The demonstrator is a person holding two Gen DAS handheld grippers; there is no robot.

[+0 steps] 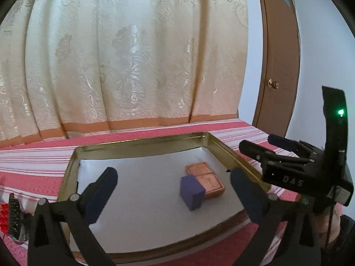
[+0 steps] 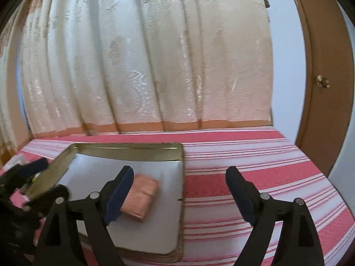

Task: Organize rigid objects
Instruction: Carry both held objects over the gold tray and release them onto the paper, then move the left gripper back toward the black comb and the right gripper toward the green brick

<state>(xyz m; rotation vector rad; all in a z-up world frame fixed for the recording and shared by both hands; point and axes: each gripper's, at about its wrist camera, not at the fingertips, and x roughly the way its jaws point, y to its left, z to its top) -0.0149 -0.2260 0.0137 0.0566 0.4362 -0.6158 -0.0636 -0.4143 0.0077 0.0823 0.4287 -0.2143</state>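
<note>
A shallow gold-rimmed metal tray lies on the striped bed cover. In it a copper-coloured flat box lies flat, with a purple cube touching its near left corner. My left gripper is open and empty above the tray's near half. My right gripper shows at the tray's right rim, open and empty. In the right wrist view the tray is at the left, the copper box lies partly behind my left finger, and the right gripper is open. The cube is hidden there.
A cream patterned curtain hangs behind the bed. A brown door with a brass knob stands at the right. A red and black item lies at the left edge. The red-and-white striped cover stretches right of the tray.
</note>
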